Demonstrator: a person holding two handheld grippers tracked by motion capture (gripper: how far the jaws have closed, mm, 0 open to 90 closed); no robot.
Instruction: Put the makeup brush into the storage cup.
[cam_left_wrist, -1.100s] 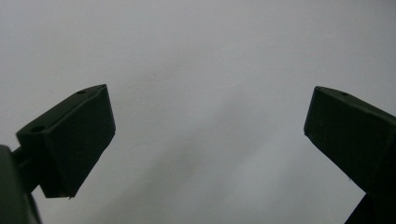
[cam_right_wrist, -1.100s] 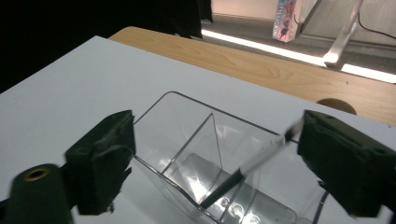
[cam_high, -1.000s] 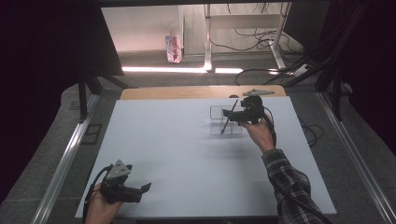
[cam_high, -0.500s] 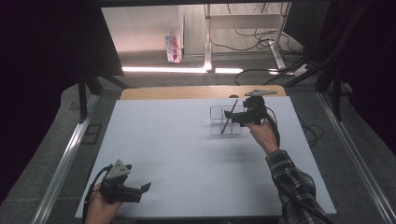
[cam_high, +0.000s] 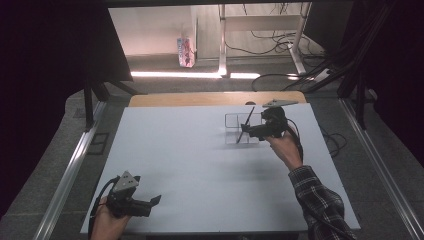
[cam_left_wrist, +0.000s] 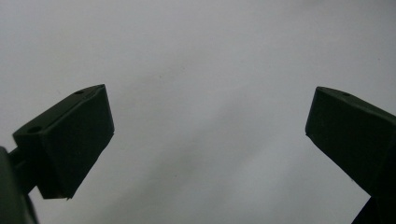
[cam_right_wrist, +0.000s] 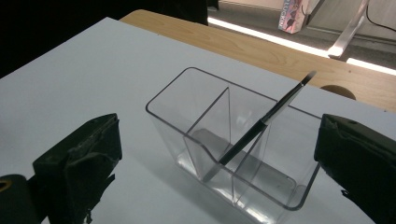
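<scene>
A clear plastic organizer (cam_high: 233, 122) with dividers stands at the far right of the white table (cam_high: 200, 160). A thin dark brush (cam_high: 246, 125) leans slanted in one of its compartments, tip up. My right gripper (cam_high: 248, 133) is just to the organizer's right and points at it. In the right gripper view the organizer (cam_right_wrist: 168, 123) and the brush (cam_right_wrist: 268, 119) stand ahead of the wide-apart jaws. These jaws have just been opening and the pads touch nothing. My left gripper (cam_high: 156, 201) rests open near the front left edge, over bare table (cam_left_wrist: 210, 56).
A strip of wooden tabletop (cam_high: 200, 99) runs along the far edge of the white surface. Beyond it are a lit floor, cables and a small colourful carton (cam_high: 185, 51). Metal rails (cam_high: 70, 175) flank the table on both sides.
My right gripper has drawn slightly back from the organizer, and the brush stays leaning inside. The left gripper has kept still.
</scene>
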